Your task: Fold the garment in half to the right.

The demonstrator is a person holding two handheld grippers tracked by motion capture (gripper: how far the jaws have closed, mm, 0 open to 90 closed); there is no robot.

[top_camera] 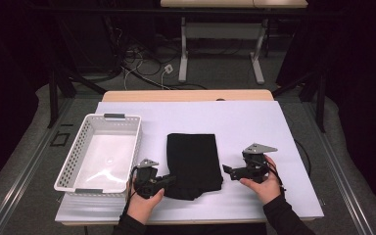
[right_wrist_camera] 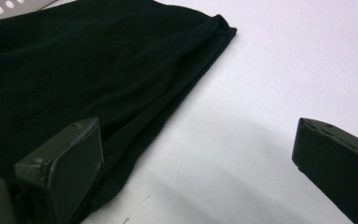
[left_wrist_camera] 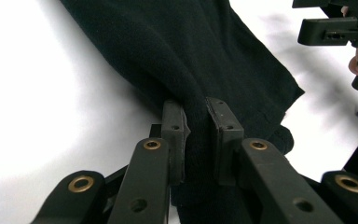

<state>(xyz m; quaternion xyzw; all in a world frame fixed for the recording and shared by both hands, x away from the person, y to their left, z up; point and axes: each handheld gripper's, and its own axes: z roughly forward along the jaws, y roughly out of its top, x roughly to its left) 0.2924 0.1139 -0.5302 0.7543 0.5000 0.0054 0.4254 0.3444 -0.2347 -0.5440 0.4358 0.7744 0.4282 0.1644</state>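
We see one white basket (top_camera: 81, 147) left of one black cloth (top_camera: 193, 164); left gripper (left_wrist_camera: 196, 135) pinches its fold, right gripper (right_wrist_camera: 196, 154) gapes, seemingly empty.

My left gripper (top_camera: 169, 180) sits near the table's front edge, jaws pinched close together on the black cloth (top_camera: 194, 164), hand wrapped around its body. My right gripper (top_camera: 226, 171) rests further right, near the same edge, jaws spread wide, pointing left toward the other.
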